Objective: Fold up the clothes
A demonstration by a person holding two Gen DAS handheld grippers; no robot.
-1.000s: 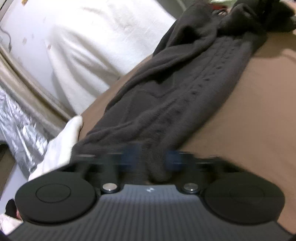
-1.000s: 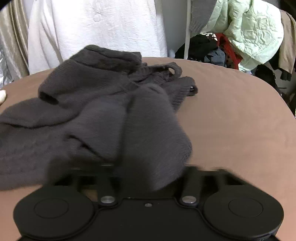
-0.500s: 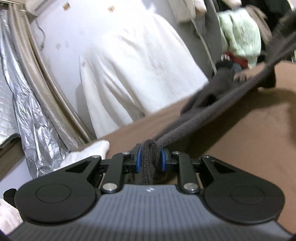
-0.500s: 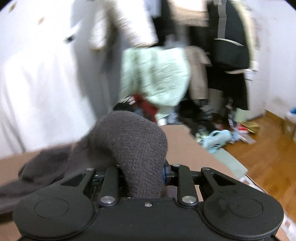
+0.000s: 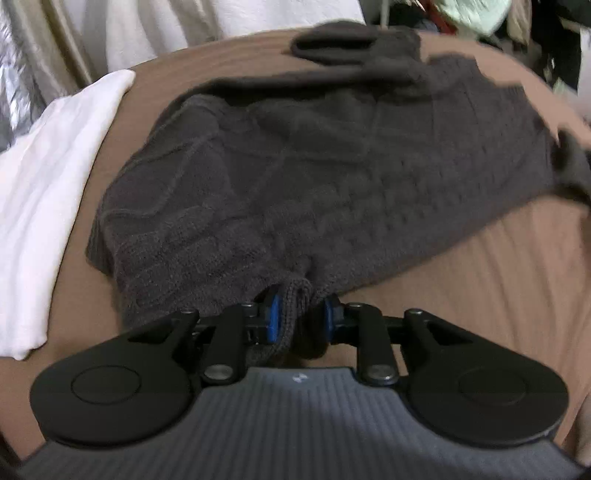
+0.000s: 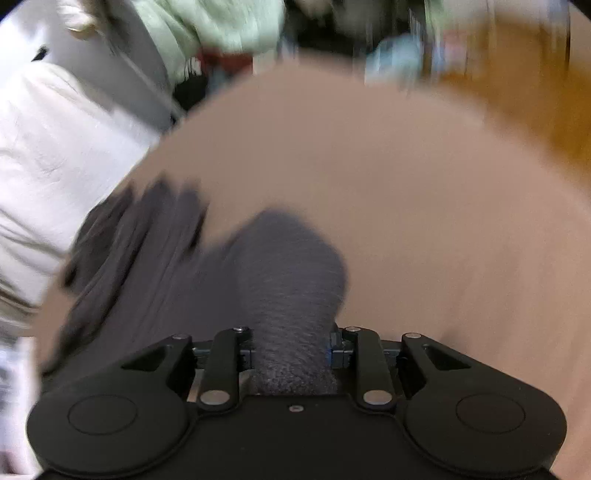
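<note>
Left wrist view: left gripper (image 5: 299, 319) clamped on a bunched edge of the dark grey knit sweater (image 5: 332, 166); blue pads (image 5: 274, 317) press the fabric from both sides, jaws narrow around the bunch. From the grip, the sweater spreads across the brown table surface (image 5: 498, 277) toward 12 o'clock, mostly flat, cable pattern visible down its middle, a rolled dark part at its far end near 12 o'clock. Its right corner toward 2 o'clock is blurred. A folded white cloth (image 5: 48, 192) lies on the table at 9 to 10 o'clock, beside the sweater and not touching it. White drapery (image 5: 229, 29) hangs beyond the table edge at 11 o'clock. Right wrist view: right gripper (image 6: 291, 350) closed on a thick roll of the same sweater (image 6: 288, 280), which fills the gap between the fingers; the rest of the garment trails off toward 9 to 10 o'clock, smeared by motion blur. This view alone shows the bare table (image 6: 406, 184) from 12 to 3 o'clock, a pale green garment (image 6: 221, 26) at 12 o'clock and an orange-brown floor (image 6: 546, 122) at 2 o'clock. The spread shape and knit pattern are readable only in the left view.
</note>
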